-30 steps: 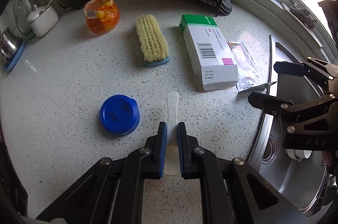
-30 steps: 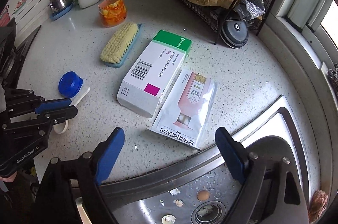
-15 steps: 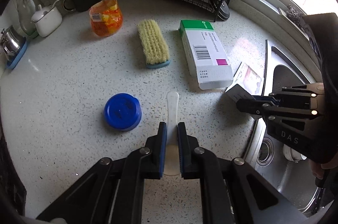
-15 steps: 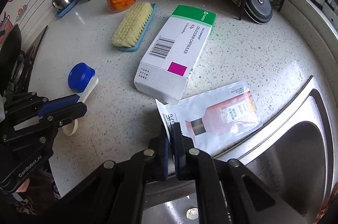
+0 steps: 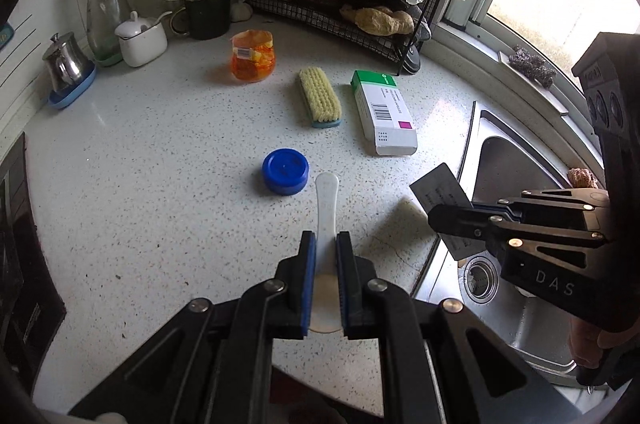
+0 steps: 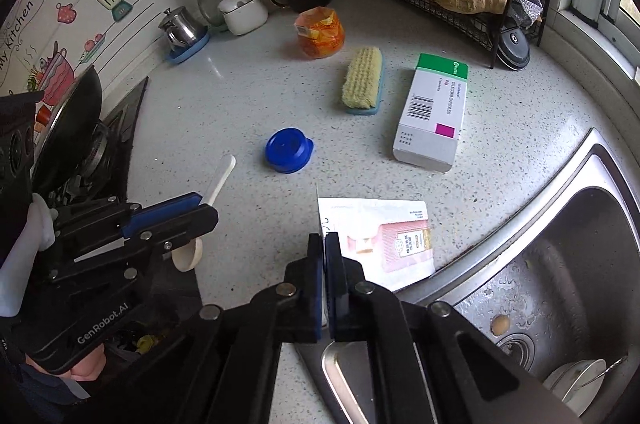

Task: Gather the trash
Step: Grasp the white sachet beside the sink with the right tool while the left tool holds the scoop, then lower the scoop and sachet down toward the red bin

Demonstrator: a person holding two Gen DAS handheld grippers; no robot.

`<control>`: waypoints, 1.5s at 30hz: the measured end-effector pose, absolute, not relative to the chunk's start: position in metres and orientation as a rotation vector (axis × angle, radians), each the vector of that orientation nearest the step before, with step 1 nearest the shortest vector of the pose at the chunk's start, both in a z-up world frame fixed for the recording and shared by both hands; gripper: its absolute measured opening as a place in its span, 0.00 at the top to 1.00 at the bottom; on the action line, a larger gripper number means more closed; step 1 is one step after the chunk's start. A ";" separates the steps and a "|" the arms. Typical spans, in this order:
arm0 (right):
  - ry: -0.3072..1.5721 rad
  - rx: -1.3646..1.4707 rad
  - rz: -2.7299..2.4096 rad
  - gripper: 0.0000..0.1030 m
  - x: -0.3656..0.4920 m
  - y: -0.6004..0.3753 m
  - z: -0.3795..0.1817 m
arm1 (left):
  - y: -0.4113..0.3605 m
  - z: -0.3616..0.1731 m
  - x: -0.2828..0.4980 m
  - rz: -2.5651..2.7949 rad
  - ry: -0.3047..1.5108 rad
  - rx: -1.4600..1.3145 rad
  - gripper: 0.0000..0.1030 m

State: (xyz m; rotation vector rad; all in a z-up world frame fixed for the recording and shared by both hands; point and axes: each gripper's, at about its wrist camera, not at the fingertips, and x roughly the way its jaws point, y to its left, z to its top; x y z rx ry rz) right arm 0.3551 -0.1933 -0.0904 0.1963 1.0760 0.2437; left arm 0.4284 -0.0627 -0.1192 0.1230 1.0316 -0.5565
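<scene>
My left gripper [image 5: 323, 244] is shut on a white plastic spoon [image 5: 326, 200] and holds it above the counter; the spoon also shows in the right wrist view [image 6: 220, 180]. My right gripper [image 6: 323, 244] is shut on the edge of a pink-and-white sachet [image 6: 384, 236], lifted off the counter near the sink edge; the sachet shows edge-on in the left wrist view [image 5: 440, 190]. A blue lid [image 5: 285, 171] and a green-and-white medicine box [image 5: 382, 112] lie on the speckled counter [image 5: 160, 184] ahead of both grippers.
A yellow scrubbing brush [image 5: 319, 97] and an orange jelly cup [image 5: 253, 55] lie further back. A wire rack [image 5: 340, 12], a utensil mug [image 5: 208, 12], a sugar pot [image 5: 140, 38] and a bottle stand along the wall. The steel sink [image 6: 560, 264] is on the right, a stove [image 6: 80, 144] on the left.
My right gripper went from open above the sachet to shut on its edge, then lifted it off the counter. Both grippers pulled back and up. The left still holds the spoon.
</scene>
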 end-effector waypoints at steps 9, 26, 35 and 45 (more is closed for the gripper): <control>1.038 0.194 0.323 0.99 0.314 -0.137 -0.078 | 0.013 -0.098 0.379 -0.494 0.991 0.063 0.91; 1.077 0.140 0.410 0.99 0.234 -0.034 -0.107 | 0.128 -0.131 0.277 -0.345 1.089 0.030 0.91; 1.168 0.173 0.433 0.99 0.218 0.007 -0.170 | 0.168 -0.207 0.244 -0.283 1.213 -0.015 0.91; 1.271 0.139 0.415 0.99 0.228 0.023 -0.279 | 0.180 -0.337 0.240 -0.260 1.347 -0.054 0.91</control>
